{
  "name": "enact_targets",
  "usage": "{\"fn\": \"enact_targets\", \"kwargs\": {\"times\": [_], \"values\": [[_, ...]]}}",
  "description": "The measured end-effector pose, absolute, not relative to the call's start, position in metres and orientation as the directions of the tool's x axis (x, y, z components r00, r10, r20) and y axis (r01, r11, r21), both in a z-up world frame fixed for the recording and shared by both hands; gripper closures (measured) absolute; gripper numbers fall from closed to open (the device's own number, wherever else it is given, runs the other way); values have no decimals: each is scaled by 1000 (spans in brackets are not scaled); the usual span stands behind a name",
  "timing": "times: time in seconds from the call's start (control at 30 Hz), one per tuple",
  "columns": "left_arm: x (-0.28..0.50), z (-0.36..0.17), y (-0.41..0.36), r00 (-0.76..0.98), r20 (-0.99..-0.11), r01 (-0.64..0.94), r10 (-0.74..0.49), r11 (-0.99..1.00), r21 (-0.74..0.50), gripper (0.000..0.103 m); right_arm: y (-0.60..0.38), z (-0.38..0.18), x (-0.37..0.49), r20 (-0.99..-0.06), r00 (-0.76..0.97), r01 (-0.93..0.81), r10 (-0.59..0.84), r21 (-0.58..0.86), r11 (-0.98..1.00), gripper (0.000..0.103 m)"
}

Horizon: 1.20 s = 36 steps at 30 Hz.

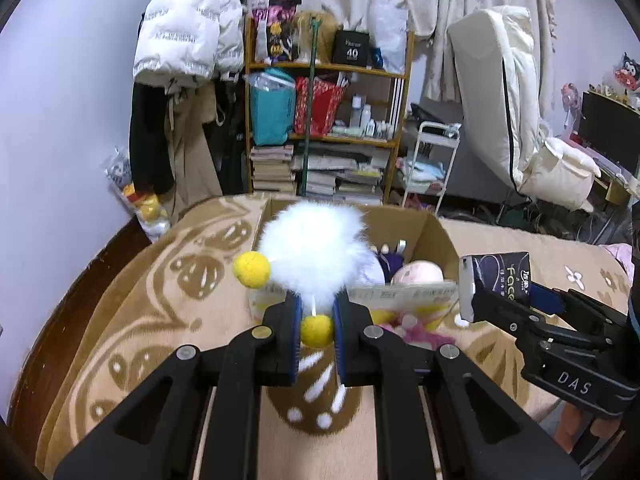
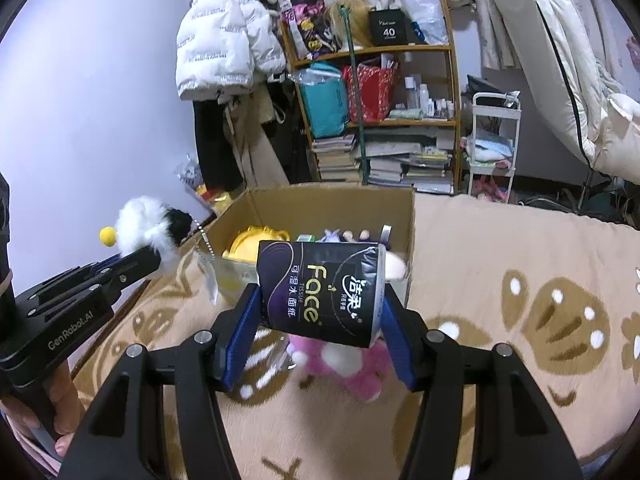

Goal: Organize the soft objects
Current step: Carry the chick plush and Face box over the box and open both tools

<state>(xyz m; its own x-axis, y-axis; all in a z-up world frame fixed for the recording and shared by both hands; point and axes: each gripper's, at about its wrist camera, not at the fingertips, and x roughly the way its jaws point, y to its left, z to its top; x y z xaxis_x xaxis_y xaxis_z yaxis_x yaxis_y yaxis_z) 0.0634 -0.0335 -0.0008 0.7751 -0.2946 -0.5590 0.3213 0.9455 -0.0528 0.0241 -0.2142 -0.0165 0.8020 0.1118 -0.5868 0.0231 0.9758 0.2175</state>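
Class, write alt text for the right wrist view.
The right gripper holds a dark tissue pack above a beige patterned blanket, before an open cardboard box. A pink plush toy lies beneath.

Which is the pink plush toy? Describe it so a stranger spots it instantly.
Find the open cardboard box on the beige patterned blanket. On the blanket before its near side lies the pink plush toy, the only fluffy pink thing outside the box.

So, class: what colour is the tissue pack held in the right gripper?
Black with purple swirls and yellow-green lettering; the tissue pack shows best in the right wrist view.
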Motion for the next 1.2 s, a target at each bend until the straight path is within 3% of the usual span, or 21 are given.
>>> {"fn": "enact_targets", "kwargs": {"times": [0.47,1.2], "values": [[100,28,-56,845,-466,315,-261,948,40,90,-239,-9,70,-548,830,19,104,215,976,41],[143,-31,-74,793,-565,317,-231,947,57,89,-242,-45,110,-581,809,29,91,194,981,41]]}}
